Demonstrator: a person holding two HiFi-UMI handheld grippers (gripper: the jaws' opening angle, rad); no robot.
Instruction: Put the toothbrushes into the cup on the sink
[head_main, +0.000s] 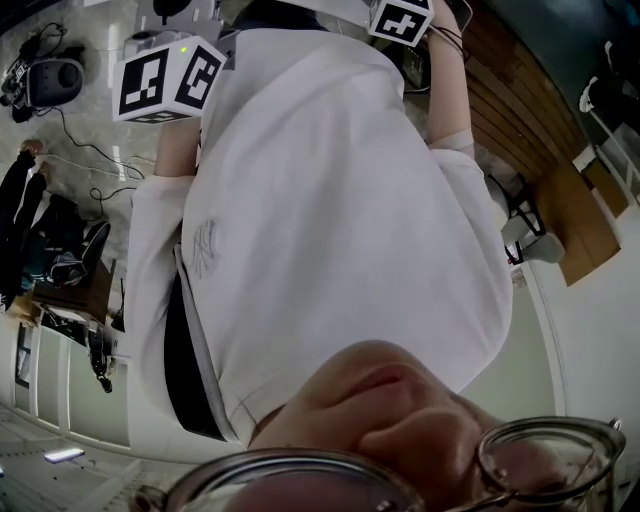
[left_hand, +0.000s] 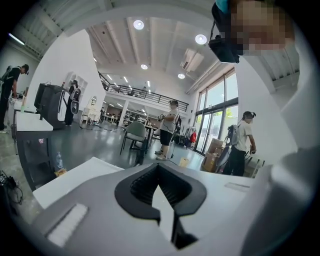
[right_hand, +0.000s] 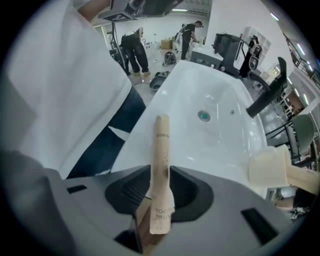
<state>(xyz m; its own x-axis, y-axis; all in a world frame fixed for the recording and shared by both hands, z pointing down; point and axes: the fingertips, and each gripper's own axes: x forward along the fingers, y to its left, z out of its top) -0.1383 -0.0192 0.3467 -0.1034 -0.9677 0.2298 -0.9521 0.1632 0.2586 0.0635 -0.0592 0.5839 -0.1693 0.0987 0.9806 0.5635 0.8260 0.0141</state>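
So the right claw (right_hand: 160, 172) is clamped on a beige paper-wrapped toothbrush (right_hand: 161, 145). It grips low on the sleeve, so most of the brush pokes out past the tips and points down over the white ceramic sink (right_hand: 220, 95). The pale cream cup (right_hand: 269, 167) sits off to that claw's right, by the sink's rim as far as I can tell, and the black tap (right_hand: 267, 97) is further out beyond it.

The left claw (left_hand: 159, 172) looks closed on nothing and faces out at the room.

My take: slide right until the free end hangs over the cup's mouth. Keep the brush near upright and get the end below the rim before loosening. Bump the cup's side and it'll probably tip.
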